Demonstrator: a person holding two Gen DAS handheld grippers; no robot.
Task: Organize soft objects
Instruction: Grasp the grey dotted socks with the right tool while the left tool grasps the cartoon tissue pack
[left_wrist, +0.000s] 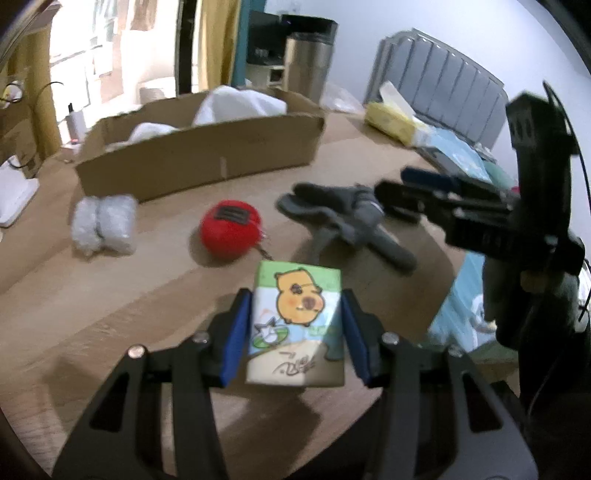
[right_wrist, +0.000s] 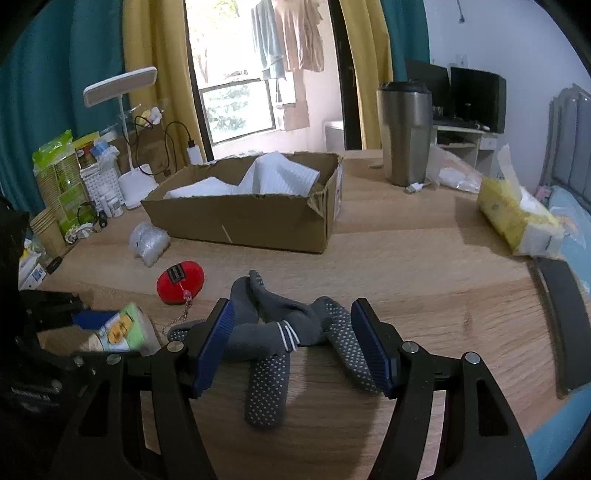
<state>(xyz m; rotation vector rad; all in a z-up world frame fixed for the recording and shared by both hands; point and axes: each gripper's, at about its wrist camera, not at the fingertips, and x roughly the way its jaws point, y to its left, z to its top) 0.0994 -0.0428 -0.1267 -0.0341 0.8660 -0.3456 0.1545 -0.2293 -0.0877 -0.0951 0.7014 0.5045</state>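
My left gripper (left_wrist: 295, 328) probably pinches the capybara tissue pack (left_wrist: 297, 328) at frame center; my right gripper (right_wrist: 293, 347) spreads around grey socks (right_wrist: 280, 332). Only white cloth fills the cardboard box (right_wrist: 240, 221).

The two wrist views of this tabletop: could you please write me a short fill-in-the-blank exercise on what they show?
1. The left hand-held gripper has its pads on either side of a tissue pack printed with a cartoon ____.
2. The right hand-held gripper is open around a bundle of grey ____.
3. The round pouch with the chain is ____ in colour.
4. White cloth lies in the ____ box at the back of the table.

Missing words: capybara; socks; red; cardboard
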